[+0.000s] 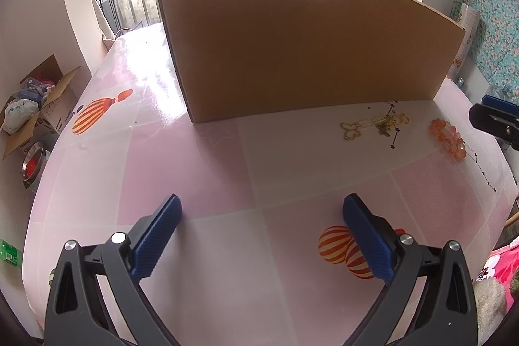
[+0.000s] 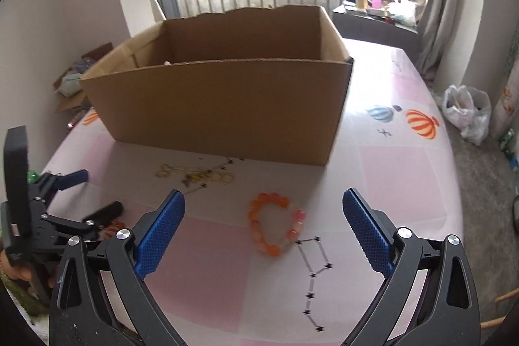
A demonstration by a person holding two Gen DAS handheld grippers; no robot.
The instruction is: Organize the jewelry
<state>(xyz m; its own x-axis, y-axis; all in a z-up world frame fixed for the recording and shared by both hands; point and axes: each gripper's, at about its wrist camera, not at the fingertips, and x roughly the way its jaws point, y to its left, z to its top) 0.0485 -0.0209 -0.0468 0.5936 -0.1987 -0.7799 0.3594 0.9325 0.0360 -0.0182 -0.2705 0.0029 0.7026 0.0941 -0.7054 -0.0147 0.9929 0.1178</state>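
Jaws of the left gripper (image 1: 262, 237) stand wide over bare pink bench (image 1: 194, 177). Gold trinkets (image 2: 194, 175) lie before the cardboard box (image 2: 220, 106), just left of an orange bead bracelet (image 2: 275, 227). Right gripper (image 2: 263, 231) hangs over the bracelet, jaws wide, holding nothing.

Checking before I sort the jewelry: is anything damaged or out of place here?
The cardboard box has a ragged, torn far rim. The orange bead bracelet and gold pieces lie loose on the table, not in the box.
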